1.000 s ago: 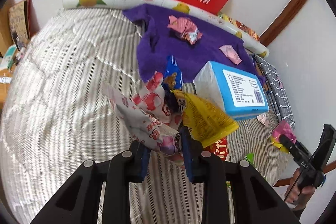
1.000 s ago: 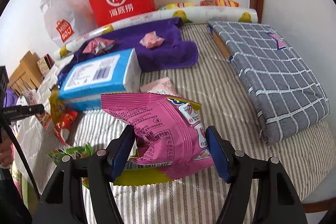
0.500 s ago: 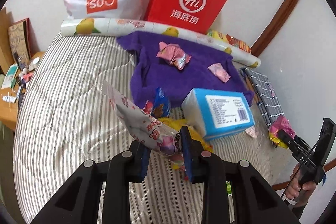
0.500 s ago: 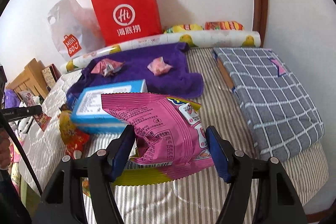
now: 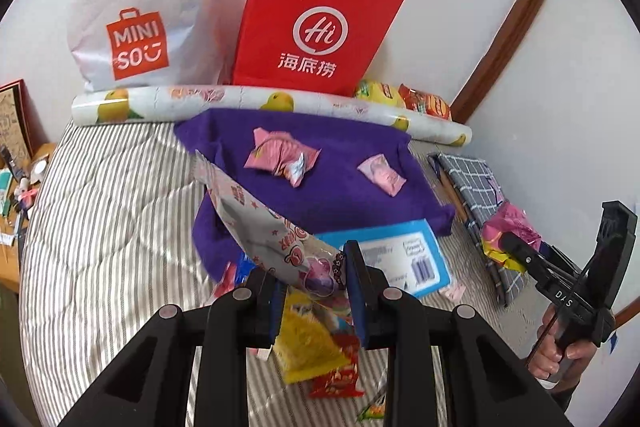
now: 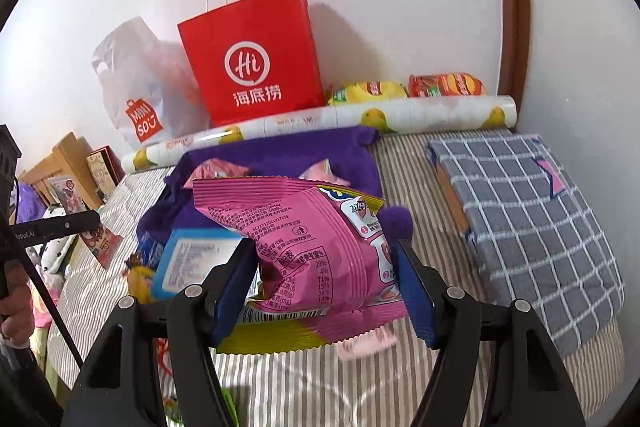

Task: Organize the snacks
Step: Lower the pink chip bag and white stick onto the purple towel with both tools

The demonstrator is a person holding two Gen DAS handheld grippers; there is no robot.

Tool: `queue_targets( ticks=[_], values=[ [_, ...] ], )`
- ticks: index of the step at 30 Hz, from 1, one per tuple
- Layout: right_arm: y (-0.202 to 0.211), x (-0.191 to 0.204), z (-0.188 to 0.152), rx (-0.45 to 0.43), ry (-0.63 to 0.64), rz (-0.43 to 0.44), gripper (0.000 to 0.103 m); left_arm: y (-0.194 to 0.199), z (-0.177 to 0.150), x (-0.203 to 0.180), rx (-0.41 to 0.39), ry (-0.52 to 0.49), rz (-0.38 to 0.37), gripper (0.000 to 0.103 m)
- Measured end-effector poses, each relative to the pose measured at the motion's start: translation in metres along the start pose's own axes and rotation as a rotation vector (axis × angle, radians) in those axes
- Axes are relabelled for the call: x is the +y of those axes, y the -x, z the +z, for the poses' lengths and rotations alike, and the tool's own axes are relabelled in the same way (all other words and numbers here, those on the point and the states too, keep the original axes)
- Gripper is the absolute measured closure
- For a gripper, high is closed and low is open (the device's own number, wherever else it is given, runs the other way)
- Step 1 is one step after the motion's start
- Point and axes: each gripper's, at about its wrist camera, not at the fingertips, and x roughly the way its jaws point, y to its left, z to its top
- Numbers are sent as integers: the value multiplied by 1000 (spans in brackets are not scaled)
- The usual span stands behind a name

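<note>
My left gripper [image 5: 316, 287] is shut on a white-and-pink snack packet [image 5: 264, 223] and holds it above the striped bed [image 5: 112, 211]. My right gripper [image 6: 326, 291] is shut on a pink snack bag [image 6: 300, 247], held above the bed; it also shows at the right of the left wrist view [image 5: 508, 231]. Below lie a yellow snack bag [image 5: 308, 343], a red packet [image 5: 340, 375] and a blue tissue box [image 5: 404, 255]. Two pink packets [image 5: 280, 155] lie on a purple towel [image 5: 336, 179].
A red paper bag [image 5: 316, 27] and a white Miniso bag [image 5: 136, 15] stand against the wall behind a fruit-print roll [image 5: 248, 99]. Yellow and red snack bags [image 6: 408, 89] lie behind the roll. A grey checked folded cloth [image 6: 528, 223] lies on the right.
Both grippers have risen and pulled back from the bed with their packets. The yellow bag and the other snacks now lie lower, under the left gripper. Both grips are unchanged.
</note>
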Motion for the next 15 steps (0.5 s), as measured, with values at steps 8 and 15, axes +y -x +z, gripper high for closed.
queue_targets(
  ticks=[8,15],
  values=[
    [-28,-2,37,-14,-11,13,35,-22,28,4,6,6,27,77],
    [-64,1,69,-8,-41,54,35,-43,46,10,26,5,62,77]
  ],
)
